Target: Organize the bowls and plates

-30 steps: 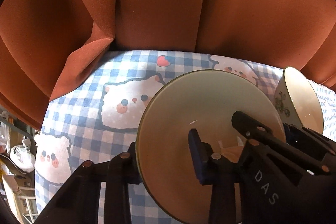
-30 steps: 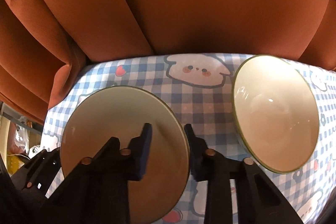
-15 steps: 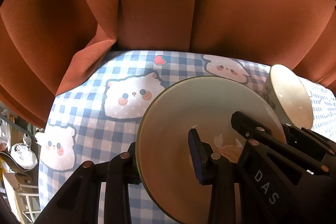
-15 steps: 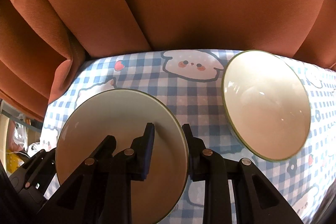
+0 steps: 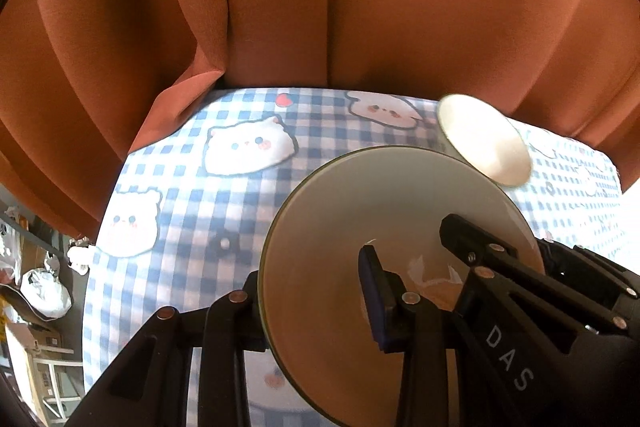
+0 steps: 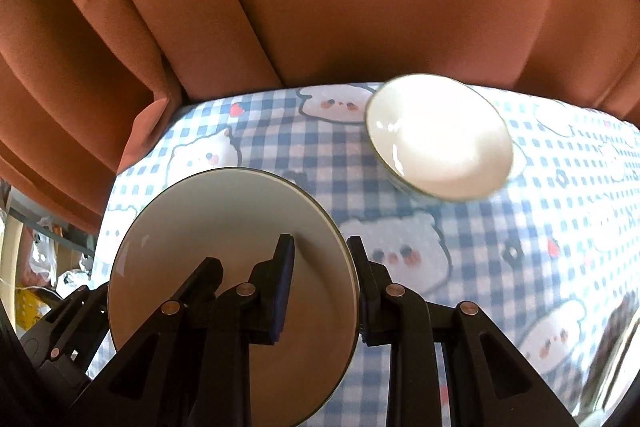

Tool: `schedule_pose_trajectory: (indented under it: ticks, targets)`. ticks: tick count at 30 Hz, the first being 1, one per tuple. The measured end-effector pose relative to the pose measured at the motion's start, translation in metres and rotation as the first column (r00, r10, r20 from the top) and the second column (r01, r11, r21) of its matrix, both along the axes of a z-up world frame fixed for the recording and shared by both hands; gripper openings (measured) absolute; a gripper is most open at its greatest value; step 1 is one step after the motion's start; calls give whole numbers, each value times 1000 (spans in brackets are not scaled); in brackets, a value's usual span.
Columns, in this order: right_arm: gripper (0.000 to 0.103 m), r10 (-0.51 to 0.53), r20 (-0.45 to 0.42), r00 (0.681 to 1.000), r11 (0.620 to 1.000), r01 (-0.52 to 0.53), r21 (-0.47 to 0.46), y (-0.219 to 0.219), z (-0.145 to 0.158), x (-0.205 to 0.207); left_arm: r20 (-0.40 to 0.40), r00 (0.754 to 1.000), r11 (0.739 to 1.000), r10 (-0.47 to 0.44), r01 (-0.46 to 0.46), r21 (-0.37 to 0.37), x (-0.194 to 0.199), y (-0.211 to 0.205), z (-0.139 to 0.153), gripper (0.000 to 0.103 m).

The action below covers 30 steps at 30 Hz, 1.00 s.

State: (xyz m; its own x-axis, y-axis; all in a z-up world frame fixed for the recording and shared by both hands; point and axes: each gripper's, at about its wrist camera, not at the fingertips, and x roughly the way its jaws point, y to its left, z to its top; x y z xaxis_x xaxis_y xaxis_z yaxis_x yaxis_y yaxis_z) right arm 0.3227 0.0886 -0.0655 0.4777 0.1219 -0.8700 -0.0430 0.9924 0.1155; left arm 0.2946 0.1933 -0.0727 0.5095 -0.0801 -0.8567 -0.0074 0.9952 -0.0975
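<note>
Both tongs, left tongs (image 5: 316, 291) and right tongs (image 6: 320, 267), clamp plate (image 6: 224, 227) rim; bowl (image 6: 440, 143) blurred; plate bottom cut off.

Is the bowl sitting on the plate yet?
No: in the right wrist view the bowl is on the checked tablecloth, apart from the plate that both grippers clamp by its rim.

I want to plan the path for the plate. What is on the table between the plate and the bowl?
Nothing: only bare checked tablecloth separates the plate from the bowl, shown best in the right wrist view.
</note>
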Motion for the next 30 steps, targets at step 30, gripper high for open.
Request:
schedule_pose_trajectory:
  ticks: [30]
  targets:
    - [30,12,63,998,999,-14,31,-123,45,-155,54,998,999,13,-15,44,-148,-134,50,35]
